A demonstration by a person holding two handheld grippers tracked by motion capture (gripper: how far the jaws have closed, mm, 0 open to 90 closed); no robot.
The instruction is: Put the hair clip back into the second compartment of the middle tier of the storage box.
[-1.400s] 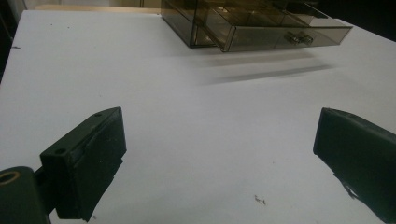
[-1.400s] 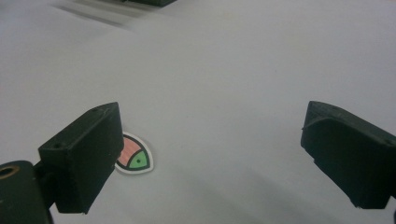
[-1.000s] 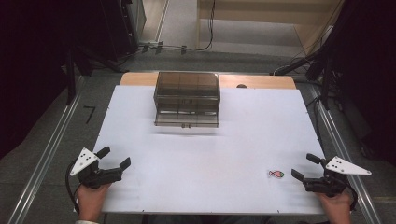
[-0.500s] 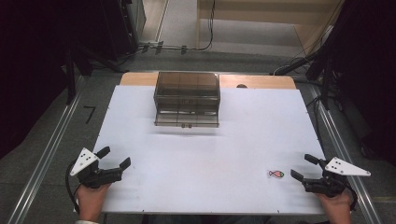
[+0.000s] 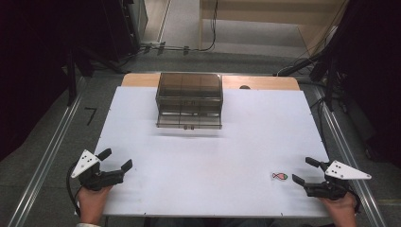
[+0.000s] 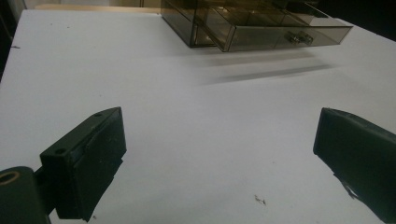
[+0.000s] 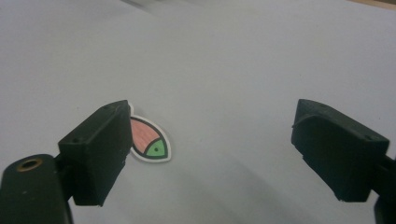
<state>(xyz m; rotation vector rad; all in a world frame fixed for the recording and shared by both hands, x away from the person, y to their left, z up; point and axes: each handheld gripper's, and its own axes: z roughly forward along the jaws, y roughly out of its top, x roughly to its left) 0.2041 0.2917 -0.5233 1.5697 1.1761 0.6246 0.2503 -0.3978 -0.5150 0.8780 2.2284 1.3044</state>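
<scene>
Two handheld grippers rested at the near corners of a white table (image 5: 208, 142), one in each of a person's hands. The left gripper (image 5: 115, 160) sat at the near left corner, held by the left hand (image 5: 92, 201), with a grey three-cornered plate on top and a dark cable looping off the table edge beside it. Its jaws stood wide apart with nothing between them; in the left gripper view (image 6: 219, 158) only bare white tabletop lay between the two black jaws. The right gripper (image 5: 302, 171) sat at the near right corner, held by the right hand (image 5: 339, 205), also carrying a grey plate. Its jaws were likewise spread wide and held nothing, pointing toward the table's middle. A small fish-shaped sticker (image 5: 280, 176), pink with a green head end and a white border, lay flat on the table just beside the right gripper's jaw tips. In the right gripper view (image 7: 210, 140) the sticker (image 7: 148, 145) showed partly behind the jaw on that view's left, with its green end poking out into the gap. At the far middle of the table stood a smoky, see-through plastic drawer box (image 5: 189, 99), well apart from both grippers. In the left gripper view the box (image 6: 252, 25) appeared at the top, with a drawer pulled slightly forward and a small handle on its front. Grey floor, metal rails and dark equipment surrounded the table.
</scene>
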